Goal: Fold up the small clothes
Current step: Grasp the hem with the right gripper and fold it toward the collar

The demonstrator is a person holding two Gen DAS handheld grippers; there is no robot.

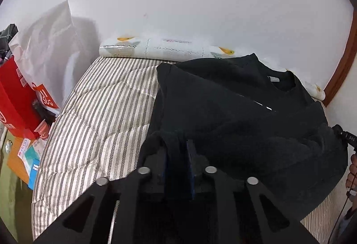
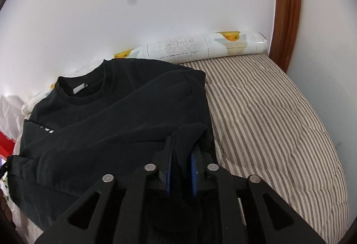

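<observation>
Black sweatshirt (image 1: pixel 234 110): lying on striped bed (image 1: pixel 100 110), collar toward wall. Left gripper (image 1: pixel 177 154) and right gripper (image 2: pixel 181 154): jaws each clenched on a hem corner, likely to carry the bottom edge toward collar.

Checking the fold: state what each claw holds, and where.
Left claw and right claw each have a cuff-like end of the black sweatshirt between their pads.

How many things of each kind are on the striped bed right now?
Black sweatshirt: 1
Patterned roll by the wall: 1
Grippers holding sweatshirt cloth: 2, left gripper, right gripper
Total: 4
</observation>
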